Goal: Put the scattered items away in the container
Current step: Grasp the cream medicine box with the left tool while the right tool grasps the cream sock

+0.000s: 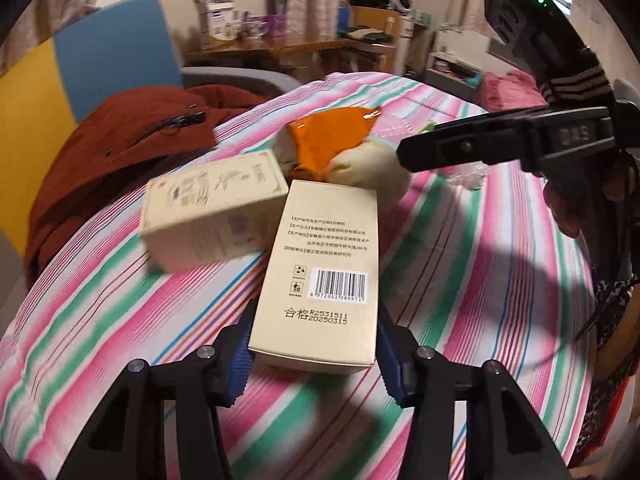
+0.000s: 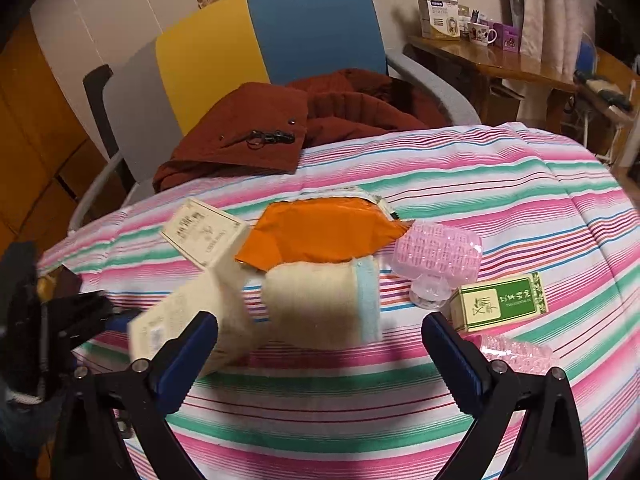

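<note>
Two cream boxes [image 1: 320, 272], one towel [image 2: 320, 304].

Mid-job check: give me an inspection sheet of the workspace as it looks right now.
Surface: striped quilt.
Job's things: beige box in the left gripper; second beige box, orange packet, rolled towel, pink plastic piece, green box lying loose.
Container: nothing seen.
Clutter: red jacket.
Grippers: left shut on box; right gripper open, empty.
Cables: nothing seen.
Surroundings: chair, wooden desk.
</note>
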